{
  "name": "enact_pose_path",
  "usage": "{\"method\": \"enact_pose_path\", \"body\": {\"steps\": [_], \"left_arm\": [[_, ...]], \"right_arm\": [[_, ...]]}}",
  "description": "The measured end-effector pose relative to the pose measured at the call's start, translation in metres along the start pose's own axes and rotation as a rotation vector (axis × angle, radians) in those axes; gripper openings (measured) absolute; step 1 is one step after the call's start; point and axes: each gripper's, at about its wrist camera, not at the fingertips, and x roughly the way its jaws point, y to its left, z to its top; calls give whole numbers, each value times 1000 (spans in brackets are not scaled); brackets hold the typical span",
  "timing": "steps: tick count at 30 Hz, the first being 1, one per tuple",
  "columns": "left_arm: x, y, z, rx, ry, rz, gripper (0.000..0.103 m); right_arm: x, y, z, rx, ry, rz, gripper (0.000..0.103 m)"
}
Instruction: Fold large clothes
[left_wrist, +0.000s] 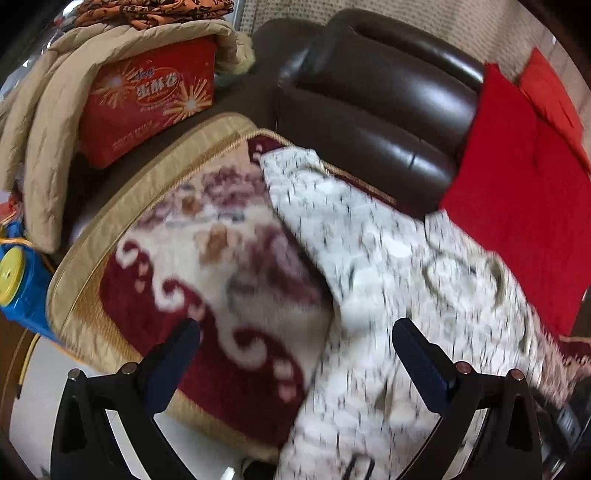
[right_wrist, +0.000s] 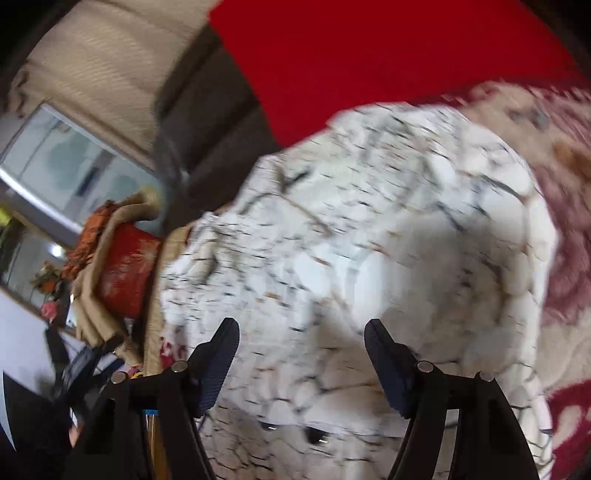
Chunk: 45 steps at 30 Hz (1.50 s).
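White quilted garment with dark flecks lies bunched on the maroon-and-cream floral blanket. Both the left gripper and right gripper hang spread and empty above it, seemingly between folds; next, pinch an edge.

**Printed characters on the red box**

The only lettering that shows is on the red box in the left wrist view. On its front face, inside a red oval ringed by gold firework bursts, stand large yellow Chinese characters; they look like 蛋酥卷, though motion blur leaves this uncertain. A small white script word sits just above those characters, and lines of fine white print lie below the oval; both are too blurred to read.
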Motion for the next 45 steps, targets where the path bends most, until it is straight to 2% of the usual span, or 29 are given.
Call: {"method": "enact_pose_path", "body": {"steps": [3,6,8,12,17,19,21,22,25,26,27,28,30,33,35,39,43,45], "left_arm": [[22,7,29,-22,13,-19,103],[59,14,59,-59,71,-23,103],[89,23,79,-108,111,-30,103],[139,36,107,-191,163,-33,103],[193,47,132,-343,199,-128,103],[212,46,138,-373,214,-127,103],[226,44,141,-393,234,-142,91],[235,41,141,-398,249,-158,79],[246,29,143,-347,261,-110,71],[245,25,144,-328,247,-98,49],[243,23,145,-309,235,-93,31],[241,20,146,-303,240,-121,7],[233,16,146,-298,234,-156,9],[200,-5,150,-208,149,-205,6],[171,-26,152,-141,109,-263,6],[109,-76,147,28,58,-321,5],[44,-132,120,201,28,-405,5],[11,-168,93,302,22,-464,5]], "right_arm": [[21,16,-11,-35,73,32,74],[48,15,-26,-47,157,8,74],[55,18,-31,-94,139,-9,74],[53,26,-32,-146,115,17,75],[56,28,-36,-188,122,10,75],[56,28,-35,-186,119,20,75],[57,24,-34,-171,117,38,75],[57,23,-33,-164,117,46,75],[57,19,-31,-145,117,65,75],[57,19,-31,-144,116,68,75],[57,19,-31,-145,114,69,75],[57,19,-31,-148,113,69,75],[56,19,-32,-150,109,70,75],[54,18,-32,-141,101,73,74],[52,17,-32,-132,91,74,74],[39,14,-32,-113,42,65,74],[17,8,-28,-81,-15,57,74],[-1,3,-25,-68,-55,45,74]]}}
